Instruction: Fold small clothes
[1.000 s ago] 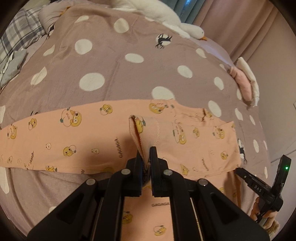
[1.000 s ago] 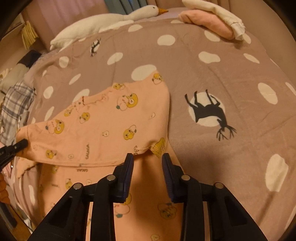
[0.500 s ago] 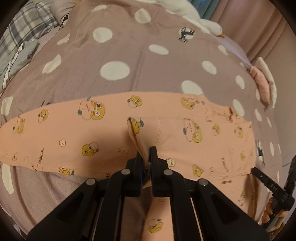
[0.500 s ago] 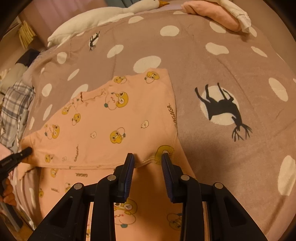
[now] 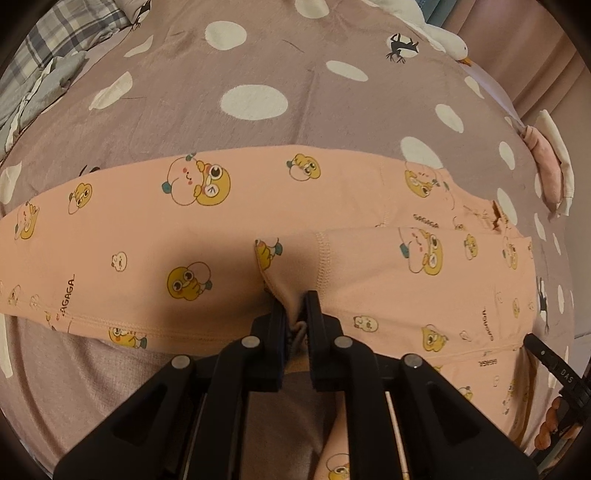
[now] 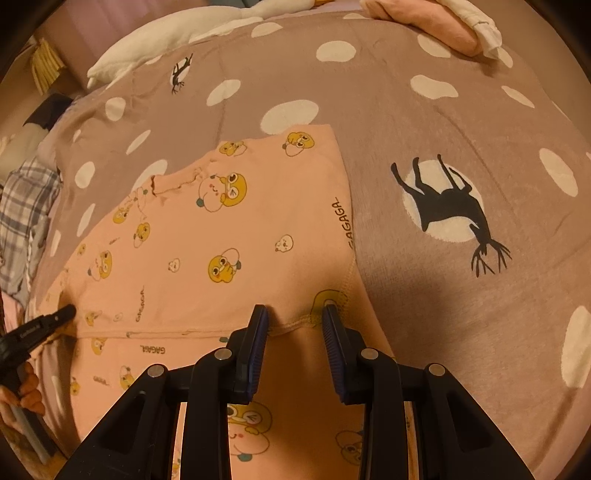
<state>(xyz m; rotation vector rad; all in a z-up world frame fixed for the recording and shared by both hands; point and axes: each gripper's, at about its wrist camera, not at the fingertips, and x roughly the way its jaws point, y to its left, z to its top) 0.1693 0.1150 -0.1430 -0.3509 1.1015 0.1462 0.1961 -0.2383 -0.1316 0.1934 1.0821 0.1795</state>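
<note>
A small peach garment (image 5: 155, 236) with yellow cartoon ducks lies spread on the spotted blanket; it also shows in the right wrist view (image 6: 221, 236). My left gripper (image 5: 295, 314) is shut on a pinched fold of the garment's cuff and holds it low over the cloth. My right gripper (image 6: 295, 325) is open, its blue pads (image 6: 258, 332) on either side of the garment's stitched hem, not clamping it. The tip of the left gripper shows at the left edge of the right wrist view (image 6: 48, 321). The right gripper's tip shows at the right edge of the left wrist view (image 5: 554, 369).
The mauve blanket (image 6: 424, 122) with white spots and black deer covers the bed. Folded pink and white clothes (image 6: 443, 29) lie at the far right. A white goose plush (image 5: 443, 40) lies at the back. Plaid bedding (image 5: 44, 48) lies at the far left.
My left gripper has carried the pinched cuff forward and lower over the garment. My right gripper stayed open and came closer to the hem, and the folded layer now lies flatter.
</note>
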